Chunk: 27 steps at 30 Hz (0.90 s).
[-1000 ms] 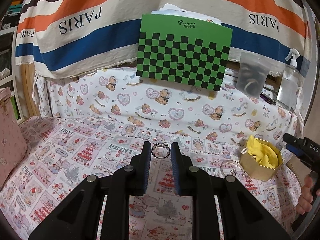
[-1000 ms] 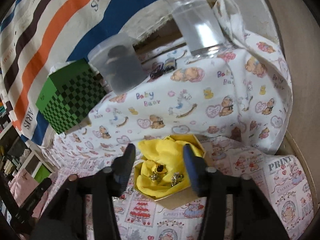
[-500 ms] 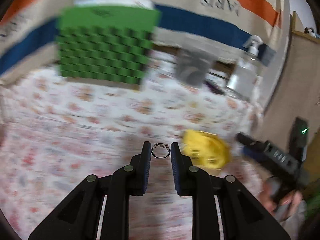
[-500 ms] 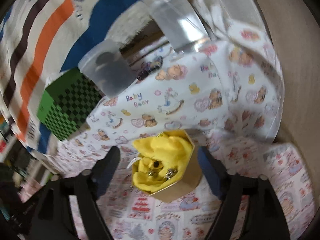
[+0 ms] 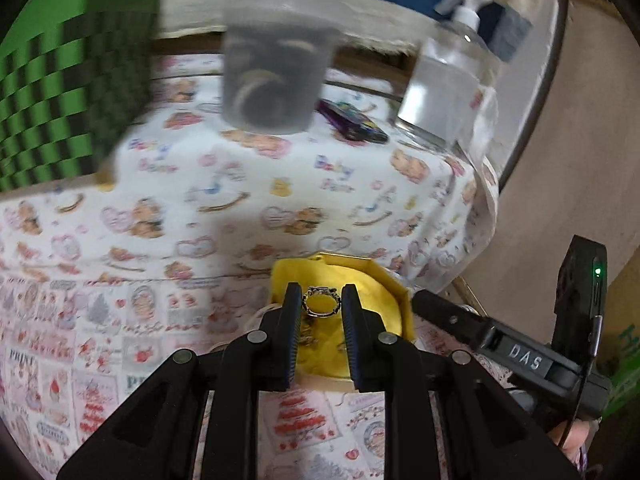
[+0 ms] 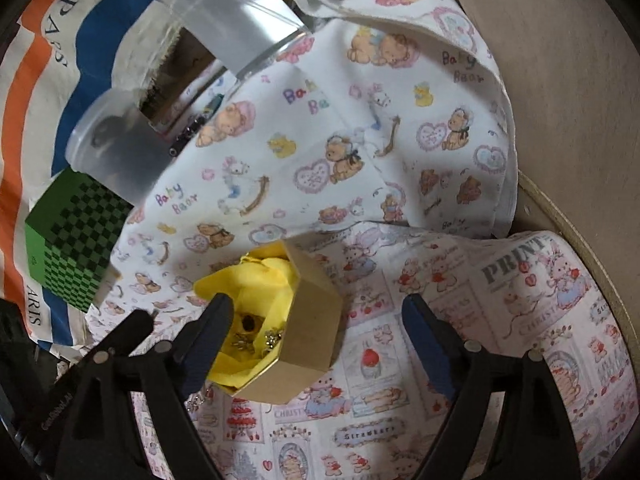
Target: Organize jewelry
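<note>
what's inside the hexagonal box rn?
Hexagonal box holds yellow cloth with several small jewelry pieces on it. Anything beneath the cloth is hidden.

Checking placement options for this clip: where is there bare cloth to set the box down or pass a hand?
Free: the printed cloth right of the gold box, and the bear-print slope between the box and the frosted cup. Crowded: the box's yellow lining, where the left gripper holds a ring.
</note>
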Available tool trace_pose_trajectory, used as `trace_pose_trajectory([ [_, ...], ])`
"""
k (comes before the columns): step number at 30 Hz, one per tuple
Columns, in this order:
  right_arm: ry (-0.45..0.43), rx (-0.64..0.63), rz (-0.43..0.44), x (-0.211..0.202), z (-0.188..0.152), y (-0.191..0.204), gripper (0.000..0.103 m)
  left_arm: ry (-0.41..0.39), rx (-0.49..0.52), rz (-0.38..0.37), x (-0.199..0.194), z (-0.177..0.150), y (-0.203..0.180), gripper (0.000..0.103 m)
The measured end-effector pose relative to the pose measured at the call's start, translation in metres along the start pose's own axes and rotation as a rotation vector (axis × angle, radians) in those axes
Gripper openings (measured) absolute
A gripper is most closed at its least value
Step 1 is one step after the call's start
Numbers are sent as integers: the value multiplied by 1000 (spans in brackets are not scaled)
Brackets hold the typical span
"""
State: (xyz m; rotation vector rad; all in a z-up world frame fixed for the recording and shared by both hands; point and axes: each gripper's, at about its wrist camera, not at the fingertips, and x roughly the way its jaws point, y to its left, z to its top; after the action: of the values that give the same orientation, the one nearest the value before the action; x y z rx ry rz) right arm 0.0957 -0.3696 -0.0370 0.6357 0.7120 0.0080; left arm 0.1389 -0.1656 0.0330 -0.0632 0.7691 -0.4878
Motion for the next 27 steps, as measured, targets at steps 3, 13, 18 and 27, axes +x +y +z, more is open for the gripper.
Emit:
trace_pose_trajectory([
  [3,-24,15,-26,-4,1,-3,85,0,21,3,5,3,-8,22],
  [13,-73,79,-31,-20,9,-13,85,-140,107,118,-45,2,-1,72],
  [18,-140,-19,-43,-35,6,7,87,-262,110,224,-86,-6,15,89],
  [27,-199,-163,-68,-40,-6,35,91,-313,40,304,-107,-43,56,95],
])
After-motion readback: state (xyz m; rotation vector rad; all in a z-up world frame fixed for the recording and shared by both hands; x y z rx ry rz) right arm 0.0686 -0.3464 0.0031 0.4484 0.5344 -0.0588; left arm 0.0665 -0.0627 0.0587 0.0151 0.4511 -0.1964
